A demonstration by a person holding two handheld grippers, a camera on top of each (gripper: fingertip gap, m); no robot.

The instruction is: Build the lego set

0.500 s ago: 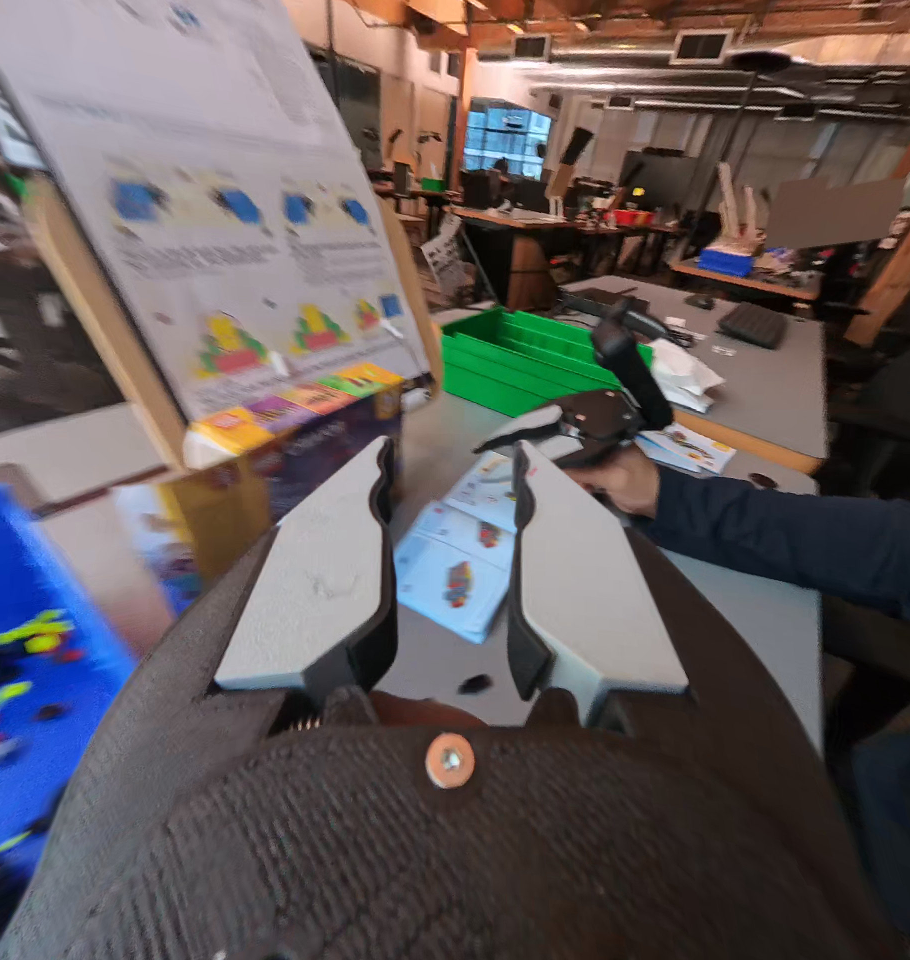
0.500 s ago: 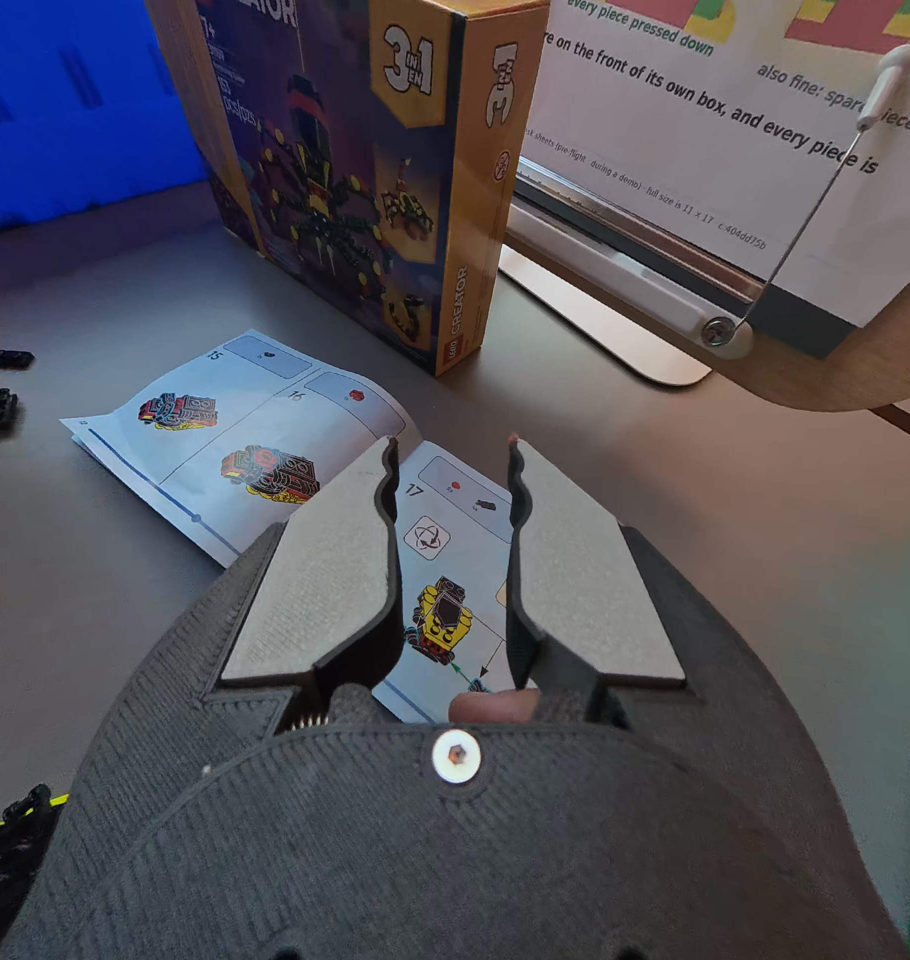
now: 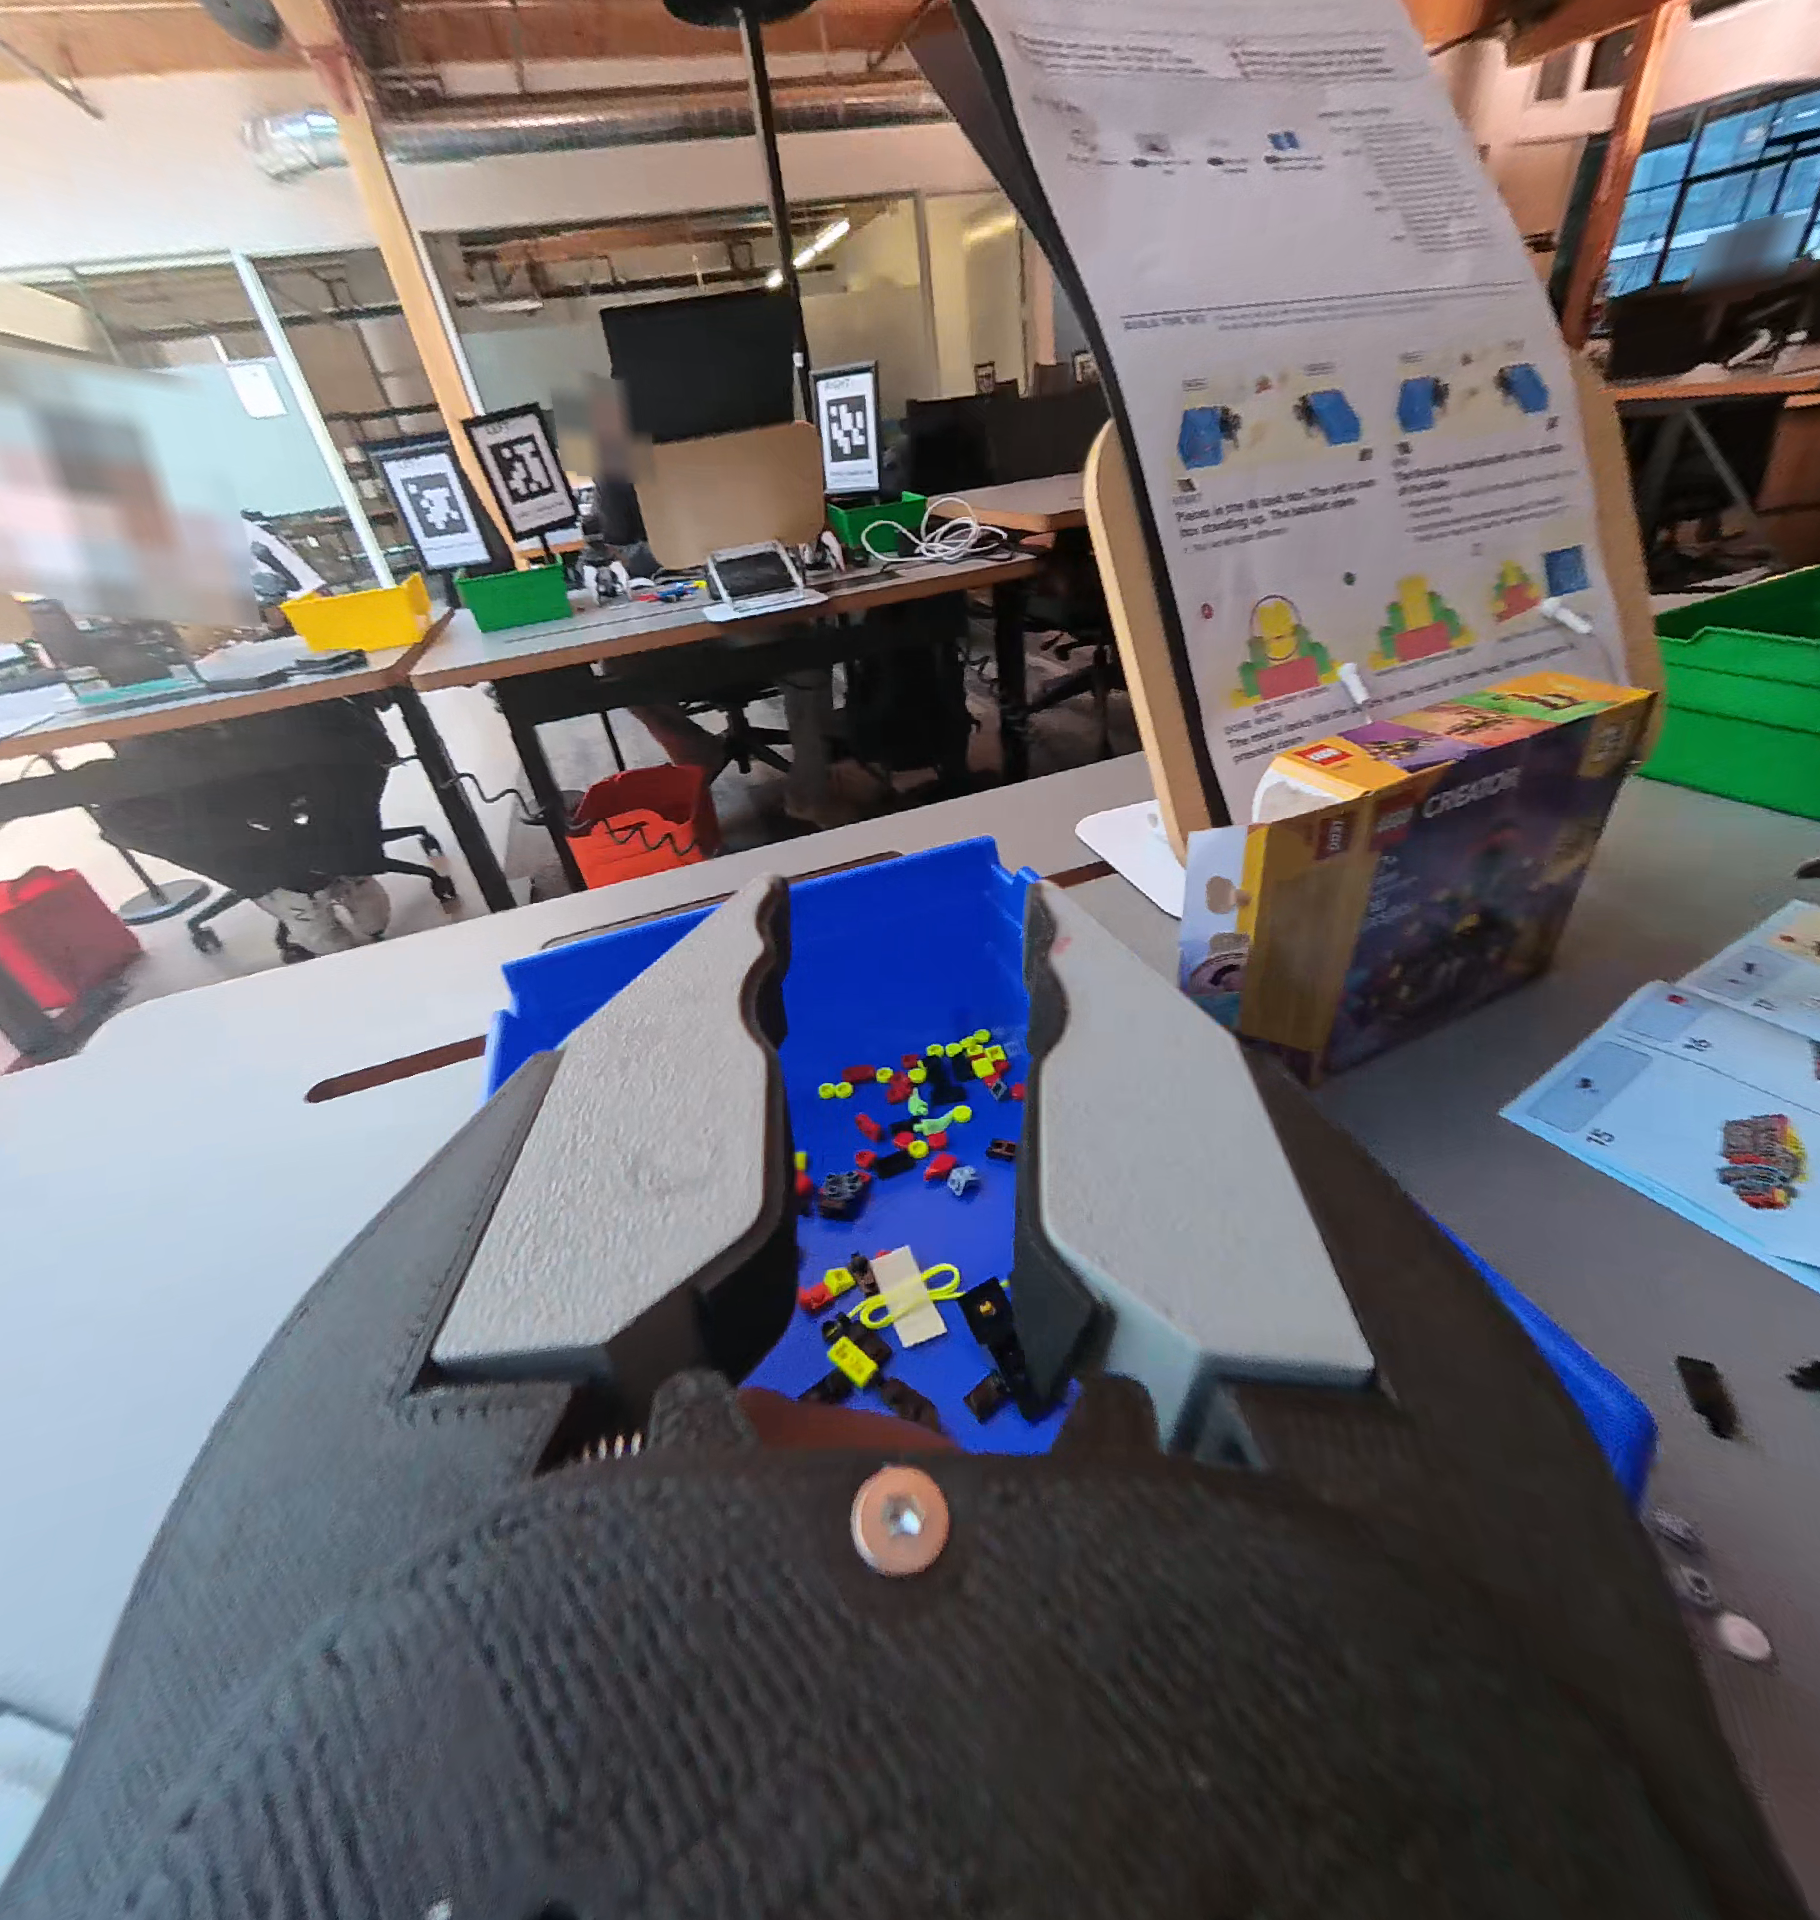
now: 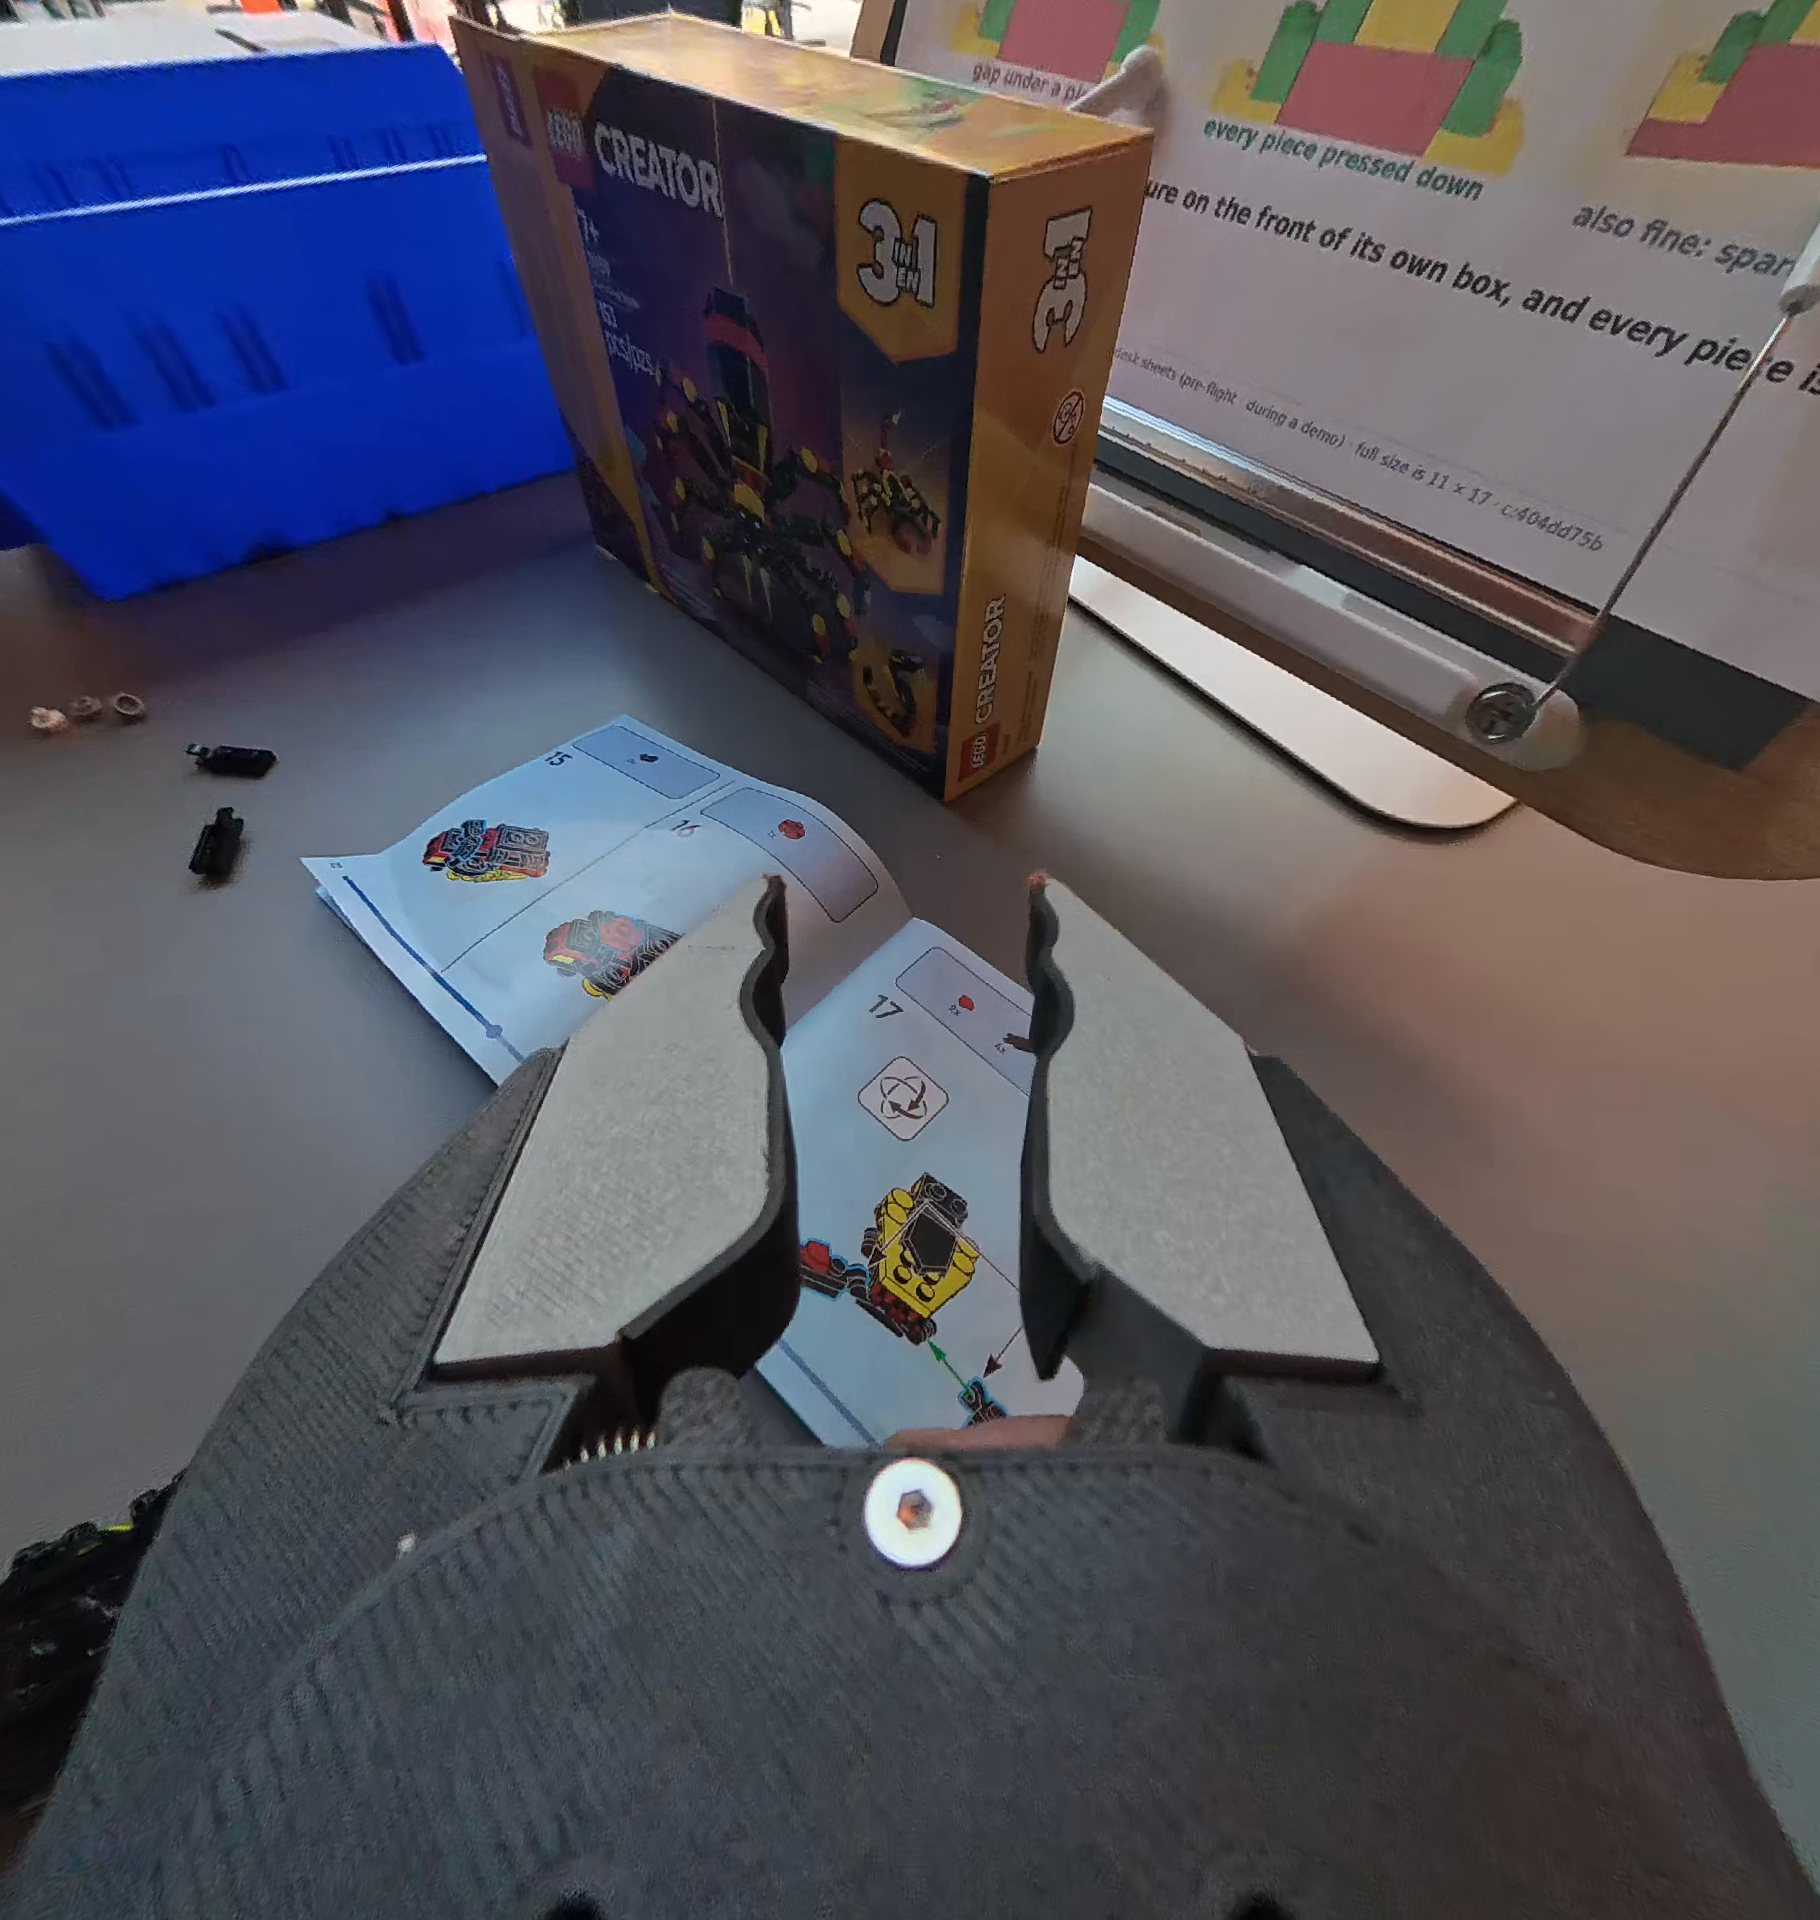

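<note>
While the empty, open-fingered left gripper (image 3: 904, 935) hangs over the blue bin (image 3: 864, 914) of loose bricks (image 3: 911, 1117) at frame centre, seemingly to pick one, the right gripper (image 4: 904, 902), also open and empty, hovers above the instruction booklet (image 4: 615, 831), laid flat for reference.

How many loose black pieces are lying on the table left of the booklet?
2. One black piece lies farther back; the other black piece sits nearer, just left of the booklet. More may be hidden behind the right gripper, where a dark build shows.
</note>
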